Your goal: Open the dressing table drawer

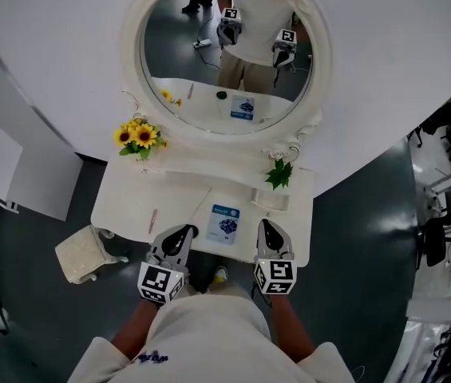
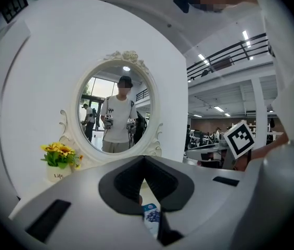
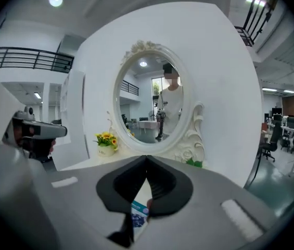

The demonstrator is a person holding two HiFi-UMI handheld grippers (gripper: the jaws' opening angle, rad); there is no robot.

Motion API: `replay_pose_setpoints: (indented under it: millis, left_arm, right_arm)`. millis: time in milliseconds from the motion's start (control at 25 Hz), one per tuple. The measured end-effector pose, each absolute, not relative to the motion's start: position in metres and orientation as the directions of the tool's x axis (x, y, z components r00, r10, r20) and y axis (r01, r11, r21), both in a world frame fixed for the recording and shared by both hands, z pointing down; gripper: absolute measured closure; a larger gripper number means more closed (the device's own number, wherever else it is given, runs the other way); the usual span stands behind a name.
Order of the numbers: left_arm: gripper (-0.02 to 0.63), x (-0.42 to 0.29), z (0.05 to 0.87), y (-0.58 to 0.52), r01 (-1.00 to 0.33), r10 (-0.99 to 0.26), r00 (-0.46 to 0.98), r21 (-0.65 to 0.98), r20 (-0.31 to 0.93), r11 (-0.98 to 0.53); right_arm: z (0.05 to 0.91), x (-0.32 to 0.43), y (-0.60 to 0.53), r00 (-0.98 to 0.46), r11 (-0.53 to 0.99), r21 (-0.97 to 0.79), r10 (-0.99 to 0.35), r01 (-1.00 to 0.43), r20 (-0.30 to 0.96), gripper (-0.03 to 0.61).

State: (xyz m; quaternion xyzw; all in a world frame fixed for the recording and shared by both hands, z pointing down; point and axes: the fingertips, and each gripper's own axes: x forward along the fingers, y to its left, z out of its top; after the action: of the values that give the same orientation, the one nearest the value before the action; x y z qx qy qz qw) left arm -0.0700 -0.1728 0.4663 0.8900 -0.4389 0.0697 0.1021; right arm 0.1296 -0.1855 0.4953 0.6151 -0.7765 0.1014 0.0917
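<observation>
L gripper [image 1: 185, 231] and R gripper [image 1: 267, 224] are hovering over the front edge of the dressing table [image 1: 121, 206] — both w/ jaws pressed together, gripping nothing. Drawer isn't showing in any view. On the table: 1 blue card [image 1: 224, 223] lying btwn the 2 grippers, 1 sunflower pot [image 1: 139, 136] rear-left, 1 oval mirror [image 1: 201, 102] behind.

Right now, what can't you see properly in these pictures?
1. Drawer: shown in no view; from the head view the top of the dressing table covers it.
2. Blue card: print too small; in both gripper views shut jaws cover most of it.
3. Thin stick on the table: too small to name.
</observation>
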Motion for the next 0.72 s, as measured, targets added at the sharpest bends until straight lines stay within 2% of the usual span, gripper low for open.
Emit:
replay_pose_setpoints:
  millis: [400,560,720]
  left_arm:
    - [0.606,-0.166,0.423,-0.141,-0.789,-0.782,0.615,0.065,0.1,-0.612]
    - [0.606,-0.206,0.424,-0.132,-0.792,-0.786,0.61,0.099,0.097,-0.603]
    - [0.606,-0.224,0.421,-0.126,-0.792,-0.785,0.611,0.089,0.103,-0.604]
  right_arm:
    - [0.393,0.006,-0.159,-0.319,0.32,0.041,-0.947,-0.946,0.034,0.568]
    - [0.383,-0.019,-0.141,-0.315,0.315,0.039,-0.949,-0.948,0.004,0.568]
    - [0.388,-0.032,-0.123,-0.303,0.303,0.022,-0.953,-0.953,0.025,0.568]
